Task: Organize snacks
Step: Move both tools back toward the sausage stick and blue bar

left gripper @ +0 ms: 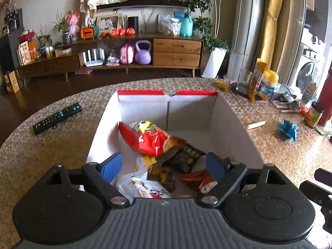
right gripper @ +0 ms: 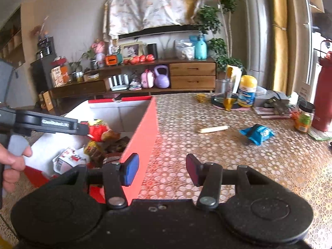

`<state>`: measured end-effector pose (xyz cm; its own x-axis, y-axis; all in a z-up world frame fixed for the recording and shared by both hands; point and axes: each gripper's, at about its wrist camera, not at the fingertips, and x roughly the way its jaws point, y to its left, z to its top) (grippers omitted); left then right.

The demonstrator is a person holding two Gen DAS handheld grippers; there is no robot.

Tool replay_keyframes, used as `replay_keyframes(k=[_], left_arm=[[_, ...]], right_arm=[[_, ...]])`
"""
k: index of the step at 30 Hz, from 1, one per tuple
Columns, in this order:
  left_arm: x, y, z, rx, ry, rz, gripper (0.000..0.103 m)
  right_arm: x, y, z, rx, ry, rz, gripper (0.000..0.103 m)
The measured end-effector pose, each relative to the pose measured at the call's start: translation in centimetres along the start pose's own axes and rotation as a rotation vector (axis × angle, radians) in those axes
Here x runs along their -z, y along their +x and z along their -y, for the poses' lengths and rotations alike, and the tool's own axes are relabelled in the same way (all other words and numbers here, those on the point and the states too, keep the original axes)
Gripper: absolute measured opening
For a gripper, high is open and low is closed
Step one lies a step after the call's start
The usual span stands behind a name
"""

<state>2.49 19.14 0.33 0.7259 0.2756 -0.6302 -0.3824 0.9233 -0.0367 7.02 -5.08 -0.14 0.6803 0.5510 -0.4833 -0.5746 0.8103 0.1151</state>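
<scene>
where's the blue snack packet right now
The blue snack packet lies on the table, outside and right of the red box, just beyond the pale stick, ahead of the open right gripper.

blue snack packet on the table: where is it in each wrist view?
Left wrist: blue crinkled snack packet at right edge, on the patterned table, right of the red-and-white cardboard box.
Right wrist: same packet right of centre, beyond the open right claw.
Shared landmark: cream stick just left of it.
</scene>
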Motion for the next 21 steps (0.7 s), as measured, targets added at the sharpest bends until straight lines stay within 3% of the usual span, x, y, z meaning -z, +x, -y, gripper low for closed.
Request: replay_keyframes(k=[8,21], left_arm=[[-1.4,-0.2,3.1,0.068,0.031,0.031,0.089],[-3.2,0.8,9.9,0.168,0.172,0.063,0.09]], right_arm=[[0.4,-0.3,3.2,0.066,0.064,0.012,0.05],[0.9,-0.3,7.5,0.144,0.138,0.013,0.051]])
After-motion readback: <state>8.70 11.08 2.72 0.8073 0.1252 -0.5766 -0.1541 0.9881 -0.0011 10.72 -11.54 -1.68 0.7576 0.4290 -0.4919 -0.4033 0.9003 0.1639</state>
